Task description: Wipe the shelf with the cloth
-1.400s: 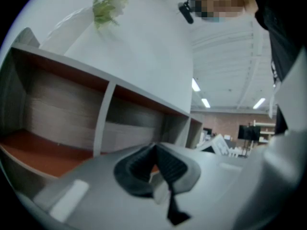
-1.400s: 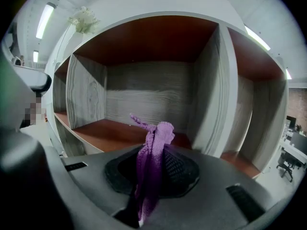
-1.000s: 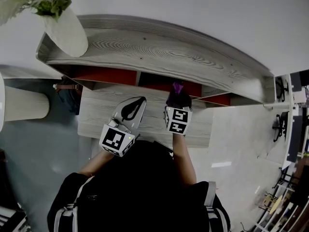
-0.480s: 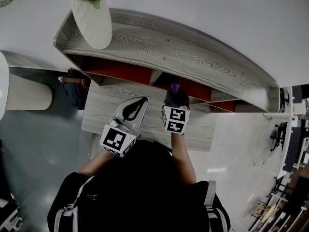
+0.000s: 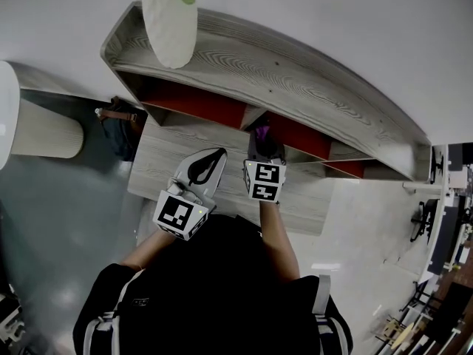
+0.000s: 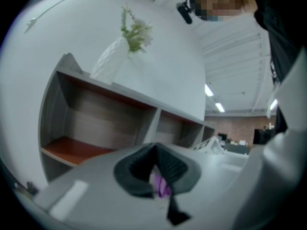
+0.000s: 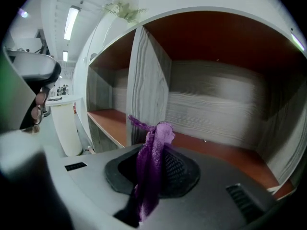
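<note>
The grey wooden shelf (image 5: 295,72) has open compartments with red floors (image 7: 225,150). A purple cloth (image 7: 152,166) stands up from between the jaws of my right gripper (image 5: 262,145), which is shut on it. The cloth (image 5: 261,133) sits at the mouth of a compartment, just right of the upright divider (image 7: 148,80), above the red floor and not touching it. My left gripper (image 5: 216,155) hovers over the lower grey ledge (image 5: 159,168), jaws shut. A small purple patch shows in the slit between them in the left gripper view; I cannot tell what it is.
A white vase (image 5: 170,24) with flowers stands on the shelf's top at the left end. A white cylinder (image 5: 44,128) stands on the floor left of the shelf, with a dark bag (image 5: 118,120) beside it.
The head view has swung, so the shelf and vase sit further right in it. The right gripper with the cloth now lies closer to the divider. The left gripper has hardly moved.
</note>
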